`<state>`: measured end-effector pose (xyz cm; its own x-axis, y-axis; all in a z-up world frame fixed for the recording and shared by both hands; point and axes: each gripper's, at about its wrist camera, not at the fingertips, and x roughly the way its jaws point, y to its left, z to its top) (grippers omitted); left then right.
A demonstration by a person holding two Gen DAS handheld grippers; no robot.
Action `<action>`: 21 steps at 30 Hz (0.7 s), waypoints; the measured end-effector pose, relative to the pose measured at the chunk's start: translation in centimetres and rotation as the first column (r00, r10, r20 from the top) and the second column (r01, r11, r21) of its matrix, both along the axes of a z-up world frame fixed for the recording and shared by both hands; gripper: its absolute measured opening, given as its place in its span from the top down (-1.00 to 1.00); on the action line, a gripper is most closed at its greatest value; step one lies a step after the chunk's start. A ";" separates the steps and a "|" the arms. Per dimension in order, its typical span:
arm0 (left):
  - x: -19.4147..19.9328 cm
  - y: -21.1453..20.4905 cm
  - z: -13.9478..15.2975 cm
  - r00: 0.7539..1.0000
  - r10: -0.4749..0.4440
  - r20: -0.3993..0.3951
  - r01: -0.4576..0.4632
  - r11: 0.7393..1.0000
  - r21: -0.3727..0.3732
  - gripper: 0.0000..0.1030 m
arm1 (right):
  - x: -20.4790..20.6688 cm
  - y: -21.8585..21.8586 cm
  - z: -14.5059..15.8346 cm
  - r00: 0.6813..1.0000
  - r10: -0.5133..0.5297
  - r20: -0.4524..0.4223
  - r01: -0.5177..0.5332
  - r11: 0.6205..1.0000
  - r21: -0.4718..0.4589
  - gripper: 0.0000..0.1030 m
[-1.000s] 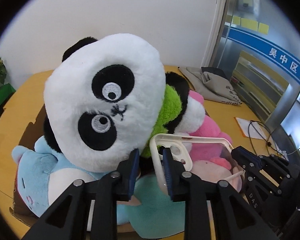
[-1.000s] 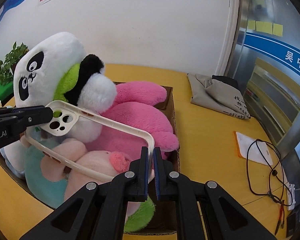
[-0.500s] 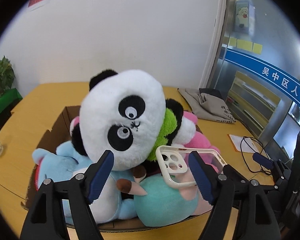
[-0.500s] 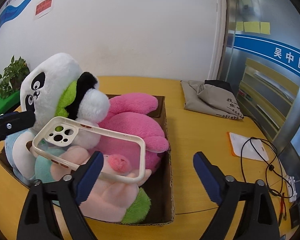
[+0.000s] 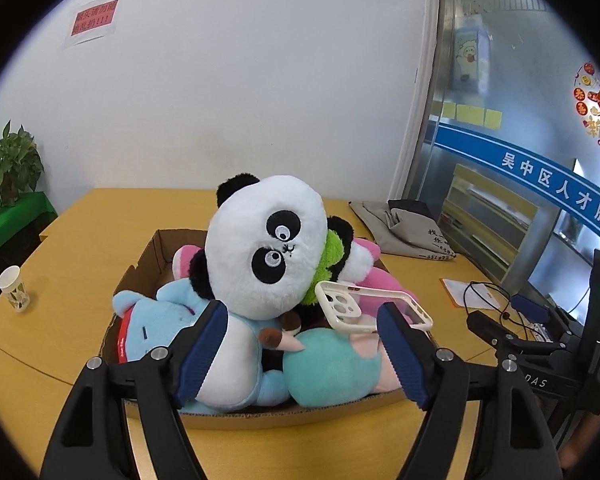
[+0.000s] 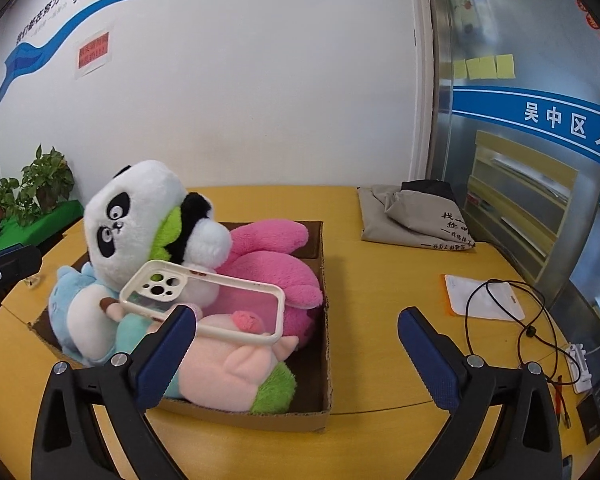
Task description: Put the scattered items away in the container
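Note:
A cardboard box (image 5: 156, 252) (image 6: 324, 352) on the yellow table holds several plush toys: a panda (image 5: 268, 244) (image 6: 128, 220), a blue one (image 5: 156, 316), a pink one (image 6: 272, 264), a teal one (image 5: 328, 364) and a pale pink one (image 6: 228, 368). A cream phone case (image 5: 364, 312) (image 6: 204, 300) rests on top of the toys. My left gripper (image 5: 304, 356) is open and empty, pulled back from the box. My right gripper (image 6: 300, 348) is open and empty, near the box's front right side.
A paper cup (image 5: 14, 288) stands at the table's left. A folded grey bag (image 5: 404, 224) (image 6: 412, 216) lies at the back right. An orange-edged packet (image 6: 484, 296), black cables (image 6: 512, 312) and a power strip (image 6: 580, 364) lie on the right. Potted plants (image 6: 32, 188) stand far left.
Both grippers opened, let go of the phone case and drew back from the box. The case now rests on the plush toys.

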<state>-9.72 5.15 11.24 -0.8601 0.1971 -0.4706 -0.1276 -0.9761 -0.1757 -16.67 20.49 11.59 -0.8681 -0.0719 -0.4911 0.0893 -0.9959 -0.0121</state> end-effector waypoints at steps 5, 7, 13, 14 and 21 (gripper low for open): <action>1.8 -0.7 -0.8 1.000 0.010 0.004 -0.010 1.000 -0.006 -0.52 | 1.7 -0.7 0.2 0.999 0.044 0.003 -0.044 0.999 -0.017 -0.99; 2.5 -1.0 -1.3 1.000 0.019 0.005 -0.019 1.000 -0.014 -0.52 | 2.5 -1.2 0.0 0.998 0.056 0.005 -0.055 0.998 -0.024 -0.99; 4.4 -1.8 -3.1 0.999 0.022 0.027 -0.021 0.999 -0.037 -0.52 | 4.4 -2.7 -1.5 0.996 0.085 0.039 -0.083 0.996 -0.038 -0.99; 4.6 -1.9 -3.3 0.999 0.023 0.030 -0.021 0.999 -0.042 -0.52 | 4.6 -2.9 -1.7 0.995 0.087 0.044 -0.085 0.996 -0.040 -0.99; 6.1 -2.7 -4.1 0.999 0.013 0.038 -0.011 0.999 -0.044 -0.52 | 6.4 -4.6 -2.8 0.994 0.090 0.066 -0.087 0.995 -0.051 -0.99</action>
